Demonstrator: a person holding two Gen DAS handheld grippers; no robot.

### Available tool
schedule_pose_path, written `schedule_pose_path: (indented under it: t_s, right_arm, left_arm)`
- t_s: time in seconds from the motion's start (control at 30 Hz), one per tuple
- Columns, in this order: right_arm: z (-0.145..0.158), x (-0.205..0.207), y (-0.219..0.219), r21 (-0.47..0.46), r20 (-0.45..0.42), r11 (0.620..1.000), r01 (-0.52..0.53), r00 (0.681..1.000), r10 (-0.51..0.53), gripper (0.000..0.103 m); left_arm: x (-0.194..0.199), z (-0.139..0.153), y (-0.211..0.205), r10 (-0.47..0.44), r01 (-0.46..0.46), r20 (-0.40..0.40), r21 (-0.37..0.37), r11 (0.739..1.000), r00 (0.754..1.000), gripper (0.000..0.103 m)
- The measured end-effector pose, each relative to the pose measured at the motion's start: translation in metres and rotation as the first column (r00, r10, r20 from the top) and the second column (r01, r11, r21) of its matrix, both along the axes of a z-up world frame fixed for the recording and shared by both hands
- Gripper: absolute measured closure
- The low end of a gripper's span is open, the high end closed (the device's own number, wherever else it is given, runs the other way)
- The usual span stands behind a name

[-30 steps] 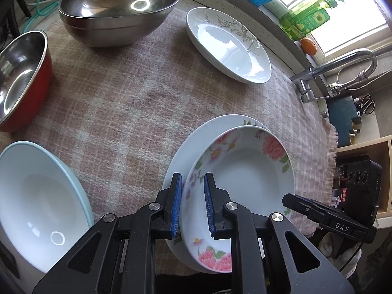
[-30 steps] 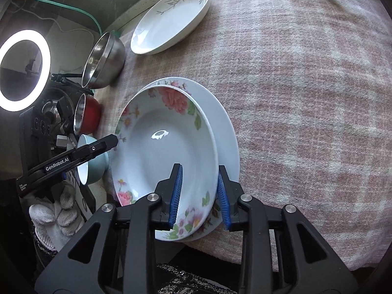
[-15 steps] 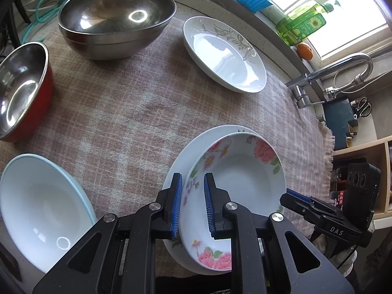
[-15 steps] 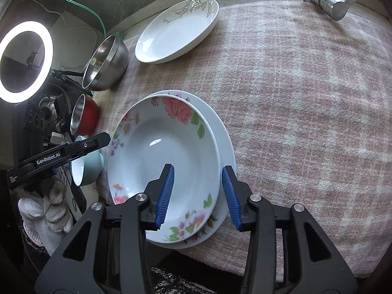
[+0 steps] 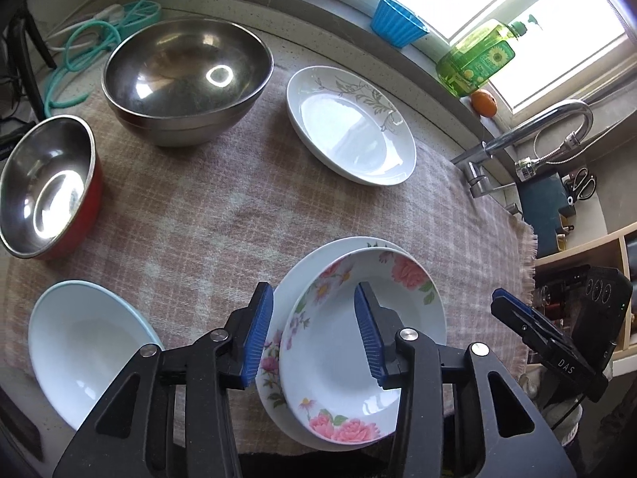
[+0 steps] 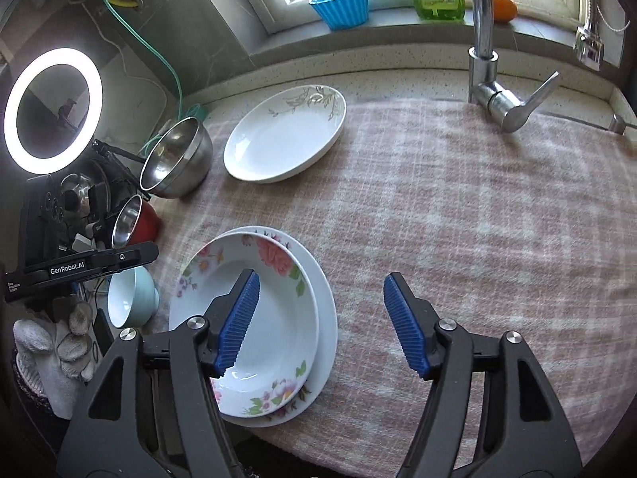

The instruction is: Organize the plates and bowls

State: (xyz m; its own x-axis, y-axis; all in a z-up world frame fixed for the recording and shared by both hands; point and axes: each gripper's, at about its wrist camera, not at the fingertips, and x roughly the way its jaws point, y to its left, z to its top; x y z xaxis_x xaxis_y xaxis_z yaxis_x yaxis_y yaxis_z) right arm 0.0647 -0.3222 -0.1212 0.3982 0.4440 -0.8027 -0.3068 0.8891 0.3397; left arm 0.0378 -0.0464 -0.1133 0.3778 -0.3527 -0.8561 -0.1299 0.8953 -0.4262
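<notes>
A deep plate with pink flowers lies nested in a wider white plate on the plaid cloth. My left gripper hovers over the stack's left rim. Its jaws are opening, and the rim shows between the pads without touching them. My right gripper hangs above the stack's right rim, jaws opening, pads clear of both plates. A leaf-patterned white plate lies at the back. A large steel bowl, a red bowl and a light-blue bowl stand at the left.
A faucet rises at the back right of the cloth. On the windowsill stand a blue cup, a green soap bottle and an orange. A ring light glows at the left. The cloth's front edge runs close below the stack.
Both grippers were shut on the flowered plate's rim; their jaws have since spread and let it go. Both have risen, and the plate now rests in the wider one.
</notes>
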Motion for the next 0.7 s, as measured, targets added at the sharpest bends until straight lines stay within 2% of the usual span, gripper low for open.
schedule_pose_path:
  t_s: [0.07, 0.13, 0.3, 0.47, 0.6, 0.7]
  right_arm:
    - [0.007, 0.002, -0.005, 0.014, 0.024, 1.000, 0.007, 1.000, -0.007, 0.025]
    - [0.015, 0.003, -0.010, 0.032, 0.054, 0.999, 0.015, 0.998, -0.017, 0.021]
    - [0.029, 0.005, -0.019, 0.046, 0.111, 0.999, 0.026, 0.993, -0.031, 0.020]
    - [0.041, 0.004, -0.027, 0.059, 0.173, 0.998, -0.013, 0.985, 0.003, 0.020]
    - [0.042, 0.009, -0.028, 0.072, 0.145, 0.996, -0.055, 0.989, 0.044, 0.020]
    - [0.043, 0.010, -0.025, 0.034, 0.141, 0.998, -0.060, 0.989, 0.055, 0.020]
  left_arm:
    - [-0.002, 0.005, 0.000, 0.007, -0.007, 0.017, -0.005, 1.000, 1.000, 0.062]
    - [-0.002, 0.008, -0.001, 0.015, -0.014, 0.023, -0.028, 1.000, 1.000, 0.062]
    - [-0.002, 0.016, -0.007, 0.027, -0.026, 0.047, -0.041, 0.999, 0.999, 0.062]
    - [-0.010, 0.025, -0.013, 0.065, -0.060, 0.077, -0.057, 0.997, 0.995, 0.062]
    - [-0.019, 0.025, -0.019, 0.111, -0.106, 0.072, -0.070, 0.992, 0.991, 0.062]
    - [-0.023, 0.024, -0.022, 0.134, -0.129, 0.067, -0.078, 0.989, 0.989, 0.062]
